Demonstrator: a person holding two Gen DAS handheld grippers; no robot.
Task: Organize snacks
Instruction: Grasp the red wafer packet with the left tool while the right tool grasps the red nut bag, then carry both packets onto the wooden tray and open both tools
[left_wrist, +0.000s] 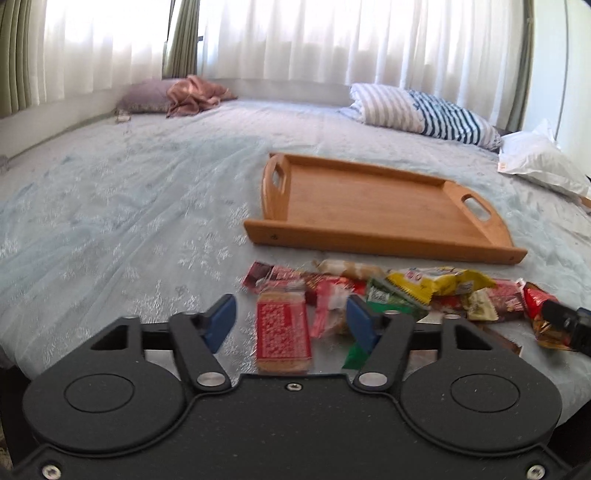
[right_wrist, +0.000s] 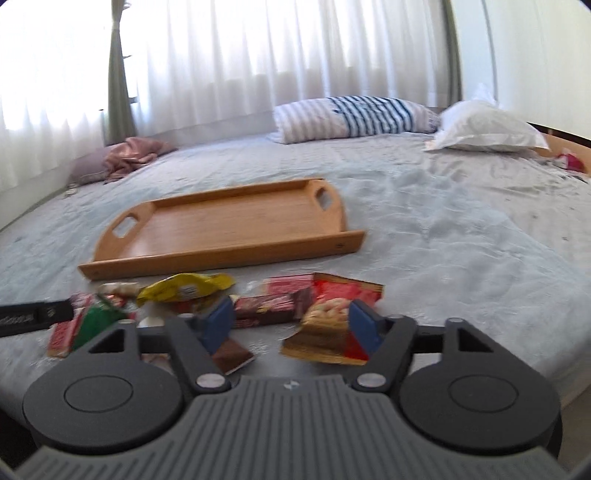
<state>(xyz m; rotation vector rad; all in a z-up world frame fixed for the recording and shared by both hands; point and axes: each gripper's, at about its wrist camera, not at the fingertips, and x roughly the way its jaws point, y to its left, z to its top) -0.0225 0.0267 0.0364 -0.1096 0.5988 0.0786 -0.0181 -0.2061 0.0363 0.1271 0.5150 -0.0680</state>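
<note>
**Both sets of fingers apart over the snack pile; tray bare**

L gripper (left_wrist: 290, 323): blue fingers (left_wrist: 221, 321) stand apart, low over the bed (left_wrist: 110, 203). A red-patterned biscuit pack (left_wrist: 282, 332) sits between them. Bedcover shows between the pack and the 9 o'clock finger, so no clamp there. At the 3 o'clock finger a pink wrapper (left_wrist: 327, 314) lies close; contact can't be told, pic is blurred. The pack's near end is hidden behind the gripper body. A green wrapper (left_wrist: 356, 354) is partly hidden under the same finger.

R gripper (right_wrist: 291, 326): its fingers (right_wrist: 364, 328) are also apart, w/ bare bedcover in the middle of the gap. A gold-and-red nut packet (right_wrist: 325, 332) overlaps the 3 o'clock finger, and a brown bar (right_wrist: 232, 354) pokes out below the 9 o'clock finger. Nothing is pinched across both.

Beyond the fingers, toward 12, the remaining snacks lie in a loose row, incl. a yellow packet (left_wrist: 436, 282). Labels are too smeared to read. In the L view a black piece of hardware (left_wrist: 569, 325) is cut off by the frame edge at 3 o'clock.

The wooden tray (left_wrist: 384, 242) lies just past the row at 12–1 o'clock, apart from the snacks. Further out are a striped pillow (left_wrist: 417, 110), a white pillow (right_wrist: 484, 129), a pink cloth (left_wrist: 195, 94) and blown-out curtains (left_wrist: 332, 37).
</note>
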